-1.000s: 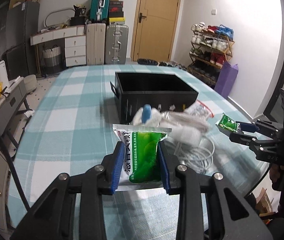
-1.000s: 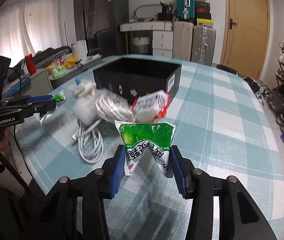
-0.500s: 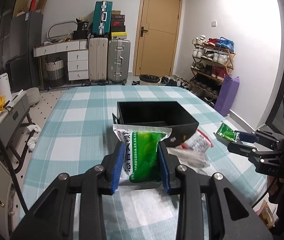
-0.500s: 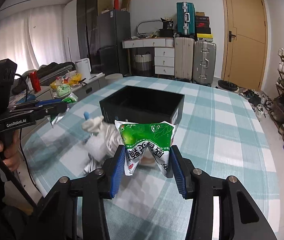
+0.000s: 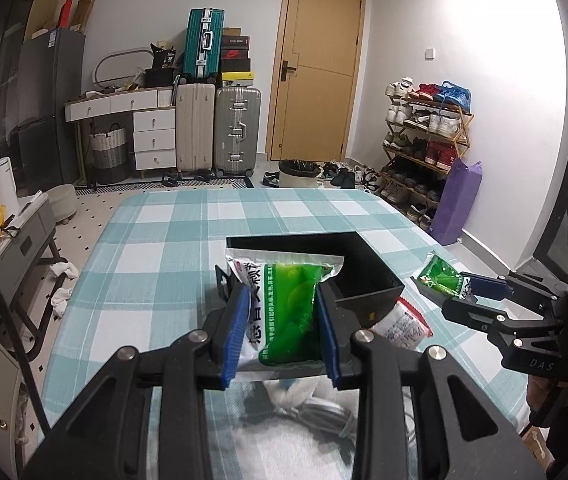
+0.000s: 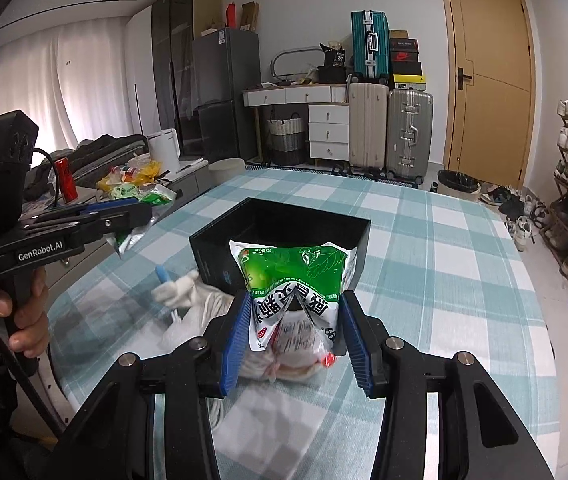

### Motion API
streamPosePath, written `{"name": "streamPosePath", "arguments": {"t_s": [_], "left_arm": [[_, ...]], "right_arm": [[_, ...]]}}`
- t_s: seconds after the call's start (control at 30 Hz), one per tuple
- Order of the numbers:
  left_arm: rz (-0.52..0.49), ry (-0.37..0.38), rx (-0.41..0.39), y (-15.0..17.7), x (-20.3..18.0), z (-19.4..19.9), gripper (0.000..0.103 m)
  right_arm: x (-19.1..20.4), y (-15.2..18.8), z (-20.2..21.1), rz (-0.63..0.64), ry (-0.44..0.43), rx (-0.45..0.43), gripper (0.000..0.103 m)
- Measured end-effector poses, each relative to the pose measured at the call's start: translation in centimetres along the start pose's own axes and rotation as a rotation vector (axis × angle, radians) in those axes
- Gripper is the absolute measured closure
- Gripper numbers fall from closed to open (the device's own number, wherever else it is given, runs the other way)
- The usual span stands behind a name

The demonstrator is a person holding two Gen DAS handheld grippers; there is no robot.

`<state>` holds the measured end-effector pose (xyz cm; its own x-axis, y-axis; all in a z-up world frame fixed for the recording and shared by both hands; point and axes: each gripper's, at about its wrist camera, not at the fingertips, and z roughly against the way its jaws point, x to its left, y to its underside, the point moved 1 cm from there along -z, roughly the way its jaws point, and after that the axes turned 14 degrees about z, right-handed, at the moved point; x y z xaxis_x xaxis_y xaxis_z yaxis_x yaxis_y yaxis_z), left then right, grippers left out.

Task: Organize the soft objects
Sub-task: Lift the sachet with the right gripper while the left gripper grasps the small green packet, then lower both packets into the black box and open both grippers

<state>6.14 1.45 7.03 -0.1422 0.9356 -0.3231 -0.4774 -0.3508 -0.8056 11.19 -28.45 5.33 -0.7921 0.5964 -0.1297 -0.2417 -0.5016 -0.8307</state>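
My left gripper is shut on a green and white snack packet, held above the table in front of the open black box. My right gripper is shut on a second green and white packet, also raised, with the black box just beyond it. Each gripper shows in the other view: the right gripper to the right of the box, the left gripper to its left. A red and white packet, a white bundle and a white cable lie below on the table.
The table has a teal and white checked cloth. A grey side cabinet with clutter stands to the left. Suitcases, a door and a shoe rack stand at the room's far side.
Both grippers have risen with their packets. The box and the loose things on the table now lie lower in both views.
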Motion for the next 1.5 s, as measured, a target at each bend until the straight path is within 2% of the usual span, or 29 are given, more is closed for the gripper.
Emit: {"name": "streamPosePath", "arguments": {"t_s": [0.73, 1.1, 1.5], "left_arm": [[-0.010, -0.026, 0.053, -2.0, -0.7, -5.9, 0.071], [0.009, -0.028, 0.107, -2.3, 0.2, -8.7, 0.071], [-0.024, -0.027, 0.157, -1.9, -0.5, -11.2, 0.071]], "right_arm": [[-1.6, -2.8, -5.1, 0.015, -0.023, 0.034, 0.058], [-2.1, -3.3, -8.2, 0.023, -0.043, 0.077, 0.058], [-2.5, -3.2, -10.8, 0.032, -0.060, 0.115, 0.058]]}}
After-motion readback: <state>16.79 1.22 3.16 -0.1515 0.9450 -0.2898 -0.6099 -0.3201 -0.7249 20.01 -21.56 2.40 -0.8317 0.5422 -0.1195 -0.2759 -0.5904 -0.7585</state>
